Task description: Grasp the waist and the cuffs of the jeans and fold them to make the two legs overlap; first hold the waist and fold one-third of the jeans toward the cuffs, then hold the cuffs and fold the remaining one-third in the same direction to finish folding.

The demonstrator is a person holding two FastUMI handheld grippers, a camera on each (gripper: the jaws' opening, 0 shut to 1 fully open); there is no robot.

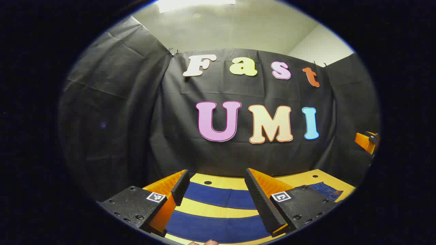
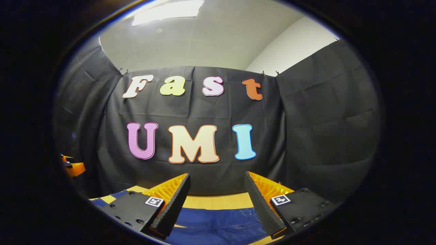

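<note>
Left gripper view: riding low over the counter (image 1: 218, 207), facing level toward the booth's back wall, close above the jeans' (image 1: 221, 197) legs. Right gripper view: same heading, further right, close above the waist end. Shared: back wall, ceiling, counter's far edge, jeans.

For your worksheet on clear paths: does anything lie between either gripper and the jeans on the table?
Nothing visible does. The left gripper hangs open above the two legs of the jeans, spread on the table. The right gripper hangs open above their upper part. Only open air shows between fingers and cloth.
</note>
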